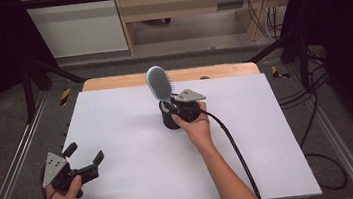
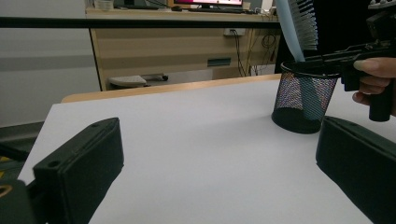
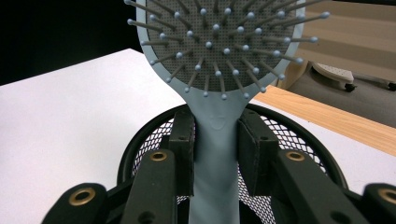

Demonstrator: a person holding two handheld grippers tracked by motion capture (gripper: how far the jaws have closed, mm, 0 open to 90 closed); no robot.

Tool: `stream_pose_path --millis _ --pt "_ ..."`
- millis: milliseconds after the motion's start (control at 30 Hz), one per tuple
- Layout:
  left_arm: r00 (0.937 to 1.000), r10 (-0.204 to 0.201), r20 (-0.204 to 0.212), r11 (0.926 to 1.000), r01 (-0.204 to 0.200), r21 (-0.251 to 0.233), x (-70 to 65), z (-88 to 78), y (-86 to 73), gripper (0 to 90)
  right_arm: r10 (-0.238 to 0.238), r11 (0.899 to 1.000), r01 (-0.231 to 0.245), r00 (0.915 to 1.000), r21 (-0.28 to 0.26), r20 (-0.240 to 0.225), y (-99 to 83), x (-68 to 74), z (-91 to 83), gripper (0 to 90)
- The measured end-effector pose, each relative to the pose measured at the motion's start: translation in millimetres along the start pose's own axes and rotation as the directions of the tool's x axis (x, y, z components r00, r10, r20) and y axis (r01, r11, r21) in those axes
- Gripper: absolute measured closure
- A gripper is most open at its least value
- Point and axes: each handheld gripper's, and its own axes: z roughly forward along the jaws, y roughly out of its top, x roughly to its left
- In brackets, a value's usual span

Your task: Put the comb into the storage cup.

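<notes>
Right hand-held gripper (image 3: pixel 215 154) clamping blue hairbrush (image 3: pixel 215 56), mesh cup (image 2: pixel 304 95), no legible writing

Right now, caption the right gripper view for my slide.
Right claw clamps the blue hairbrush by its handle above a black mesh cup.

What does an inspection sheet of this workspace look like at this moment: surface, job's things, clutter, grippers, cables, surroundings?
Surface: white tabletop on a wooden table, bare around the work.
Job's things: blue hairbrush standing handle-down in a black mesh cup.
Clutter: nothing seen.
Grippers: right gripper above the cup's mouth, fingers pressed on the hairbrush handle from both sides; left gripper open near the front left corner, holding nothing.
Cables: black cable trailing from the right gripper across the tabletop; more cables on the floor at right.
Surroundings: metal frame rails, wooden desk behind.
</notes>
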Motion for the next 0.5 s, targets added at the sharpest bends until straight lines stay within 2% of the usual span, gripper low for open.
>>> stream_pose_path --millis 500 --pt "1.0000 0.003 0.000 1.0000 -0.003 0.001 0.0 0.0 0.1 0.9 -0.011 1.000 0.011 0.9999 0.005 0.000 -0.3 0.2 0.1 69.2"
